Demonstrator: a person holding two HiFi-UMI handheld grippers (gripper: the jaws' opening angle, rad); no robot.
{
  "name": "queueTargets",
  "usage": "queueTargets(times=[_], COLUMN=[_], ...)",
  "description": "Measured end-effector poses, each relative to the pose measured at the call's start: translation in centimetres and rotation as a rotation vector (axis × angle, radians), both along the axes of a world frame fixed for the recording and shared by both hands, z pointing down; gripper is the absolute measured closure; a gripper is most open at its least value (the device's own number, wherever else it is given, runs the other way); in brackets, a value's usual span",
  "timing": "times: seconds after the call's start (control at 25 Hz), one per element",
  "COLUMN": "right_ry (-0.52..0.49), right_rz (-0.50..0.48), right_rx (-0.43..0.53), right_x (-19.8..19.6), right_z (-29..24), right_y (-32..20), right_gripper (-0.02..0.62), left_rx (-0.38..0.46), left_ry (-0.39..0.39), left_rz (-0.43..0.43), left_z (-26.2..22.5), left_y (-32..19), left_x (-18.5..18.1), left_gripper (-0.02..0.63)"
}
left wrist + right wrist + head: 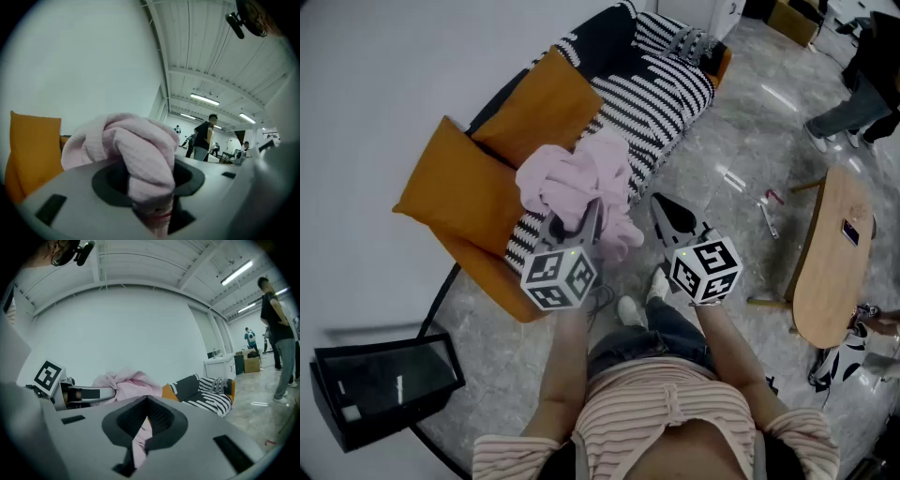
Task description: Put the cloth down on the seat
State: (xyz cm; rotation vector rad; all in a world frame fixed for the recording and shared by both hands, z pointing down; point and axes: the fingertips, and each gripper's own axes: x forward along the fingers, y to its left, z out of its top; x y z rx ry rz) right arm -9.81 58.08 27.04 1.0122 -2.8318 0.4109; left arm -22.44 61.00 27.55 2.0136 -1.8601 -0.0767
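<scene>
my left claw [581, 220] clamped on the bunched pink cloth [577, 173], cloth held up just ahead of both claws, striped seat [666, 89] beyond them, right claw [667, 214] jaws close together, maybe pinching a pink tail

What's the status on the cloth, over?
Left gripper shut on pink cloth, held over striped seat. Right gripper beside it, grip unclear. Nothing in the way.

The cloth [581, 178] is soft pink waffle-weave fabric. The seat [675, 94] wears a woven black-and-white striped cover, and the cushions [478, 202] on the seat are matt orange fabric. The floor [741, 131] beside the seat looks like glossy grey stone.
</scene>
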Motion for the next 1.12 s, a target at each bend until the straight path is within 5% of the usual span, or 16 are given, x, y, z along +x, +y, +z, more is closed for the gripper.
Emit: queueTargets(times=[0.56, 1.12], right_ry=[-0.053, -0.071], right_rz=[-0.009, 0.103], right_rx=[-0.077, -0.150], right_x=[0.2, 7.5], right_z=[1.4, 3.3], right_y=[-3.9, -13.4], right_gripper=[0.587, 0.586], left_rx=[-0.048, -0.095], left_ry=[0.023, 0.000], left_rz=[-0.011, -0.008], left_z=[1.6, 2.9], left_y=[-3.7, -12.4], left_x=[-1.2, 1.9], left_gripper=[0.405, 0.405])
